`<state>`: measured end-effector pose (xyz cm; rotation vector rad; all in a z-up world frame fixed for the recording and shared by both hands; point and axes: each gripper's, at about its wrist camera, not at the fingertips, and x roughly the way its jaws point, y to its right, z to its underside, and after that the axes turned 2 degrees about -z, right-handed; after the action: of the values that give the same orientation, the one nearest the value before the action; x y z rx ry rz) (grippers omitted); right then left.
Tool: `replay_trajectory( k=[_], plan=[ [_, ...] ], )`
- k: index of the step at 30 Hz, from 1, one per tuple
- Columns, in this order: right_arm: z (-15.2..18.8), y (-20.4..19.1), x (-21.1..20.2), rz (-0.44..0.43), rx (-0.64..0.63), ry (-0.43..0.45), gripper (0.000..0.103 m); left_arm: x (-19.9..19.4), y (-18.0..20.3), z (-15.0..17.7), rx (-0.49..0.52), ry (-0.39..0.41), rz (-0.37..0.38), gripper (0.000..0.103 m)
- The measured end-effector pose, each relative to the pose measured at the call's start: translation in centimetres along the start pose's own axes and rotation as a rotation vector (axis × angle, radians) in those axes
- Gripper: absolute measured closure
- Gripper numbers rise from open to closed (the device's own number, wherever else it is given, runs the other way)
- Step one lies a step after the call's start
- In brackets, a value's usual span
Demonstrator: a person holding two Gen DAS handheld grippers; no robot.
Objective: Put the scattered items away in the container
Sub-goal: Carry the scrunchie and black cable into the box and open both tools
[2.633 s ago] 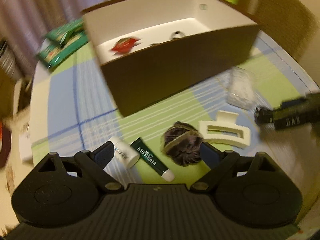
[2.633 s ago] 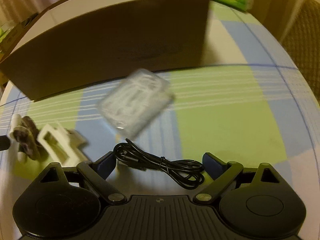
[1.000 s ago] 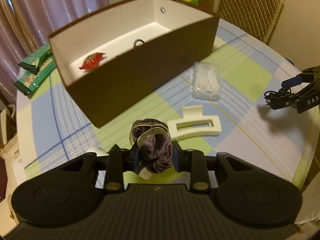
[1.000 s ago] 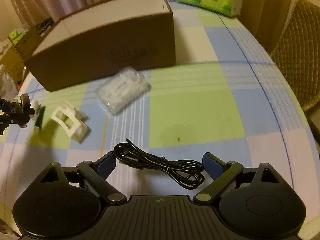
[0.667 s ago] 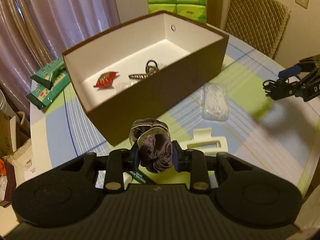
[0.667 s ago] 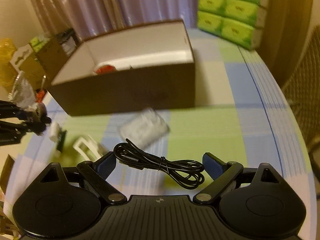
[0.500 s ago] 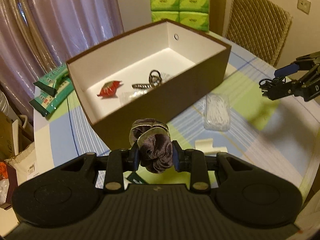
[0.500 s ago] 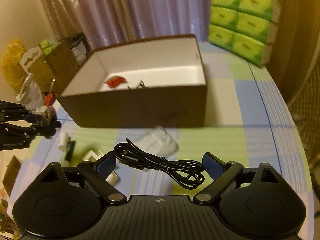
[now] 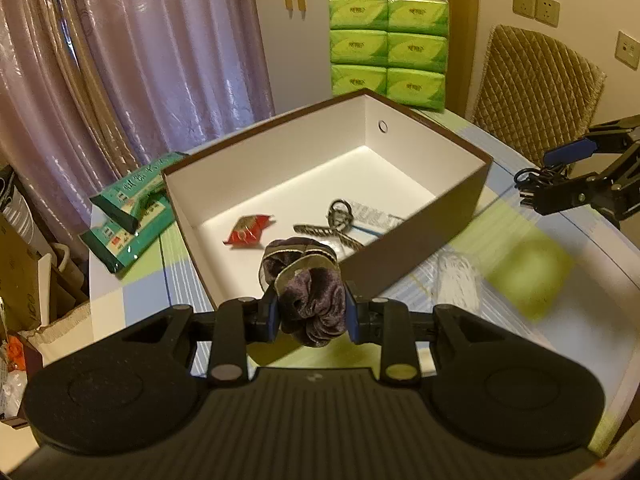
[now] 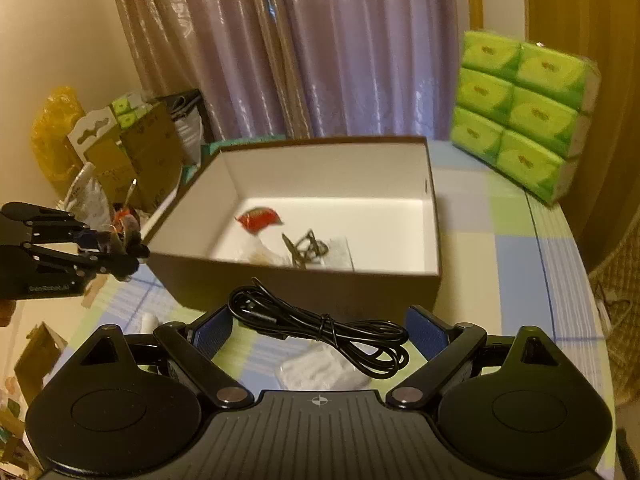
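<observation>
Fingers (image 9: 269, 312) of the left gripper (image 9: 311, 314) were pinched narrowly on a dark purple scrunchie (image 9: 306, 288), which bulged up between the pads, raised in front of the near wall of the brown box (image 9: 416, 248). On the right gripper (image 10: 319, 326) the fingers (image 10: 426, 330) stood wide, with a coiled black cable (image 10: 320, 326) spanning the gap from pad to pad, its loops sagging between them. That box sat on the checked desk (image 10: 516, 256), open-topped, with a red wrapper (image 9: 248, 230) and a metal hair clip (image 9: 332, 226) lying on its white floor. A clear packet (image 9: 458, 280) lay on the desk just beside the box.
</observation>
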<state>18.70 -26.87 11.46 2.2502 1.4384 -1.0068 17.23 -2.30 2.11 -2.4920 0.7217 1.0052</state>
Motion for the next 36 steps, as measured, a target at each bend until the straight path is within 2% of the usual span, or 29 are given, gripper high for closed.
replay_trajectory(
  k=[8,15,21,28,36],
  plan=[
    [-3.4,-0.3,1.9,-0.017,-0.042,0.040,0.013,1.6,-0.9,-3.0,-0.005,0.020,-0.010,0.077],
    [-7.3,-0.1,5.8,0.000,-0.072,0.052,0.013,4.4,-1.3,-6.3,-0.008,0.028,0.015,0.076],
    [-9.6,1.2,10.3,0.023,-0.061,0.003,0.013,7.9,-2.4,-8.7,-0.031,0.004,0.035,0.076],
    [-11.4,3.7,15.2,0.023,0.031,-0.073,0.013,13.1,-3.7,-10.7,-0.044,-0.051,0.040,0.076],
    [-12.6,5.3,19.7,0.045,-0.046,-0.141,0.013,18.3,-4.5,-11.6,-0.057,-0.118,0.050,0.076]
  ],
)
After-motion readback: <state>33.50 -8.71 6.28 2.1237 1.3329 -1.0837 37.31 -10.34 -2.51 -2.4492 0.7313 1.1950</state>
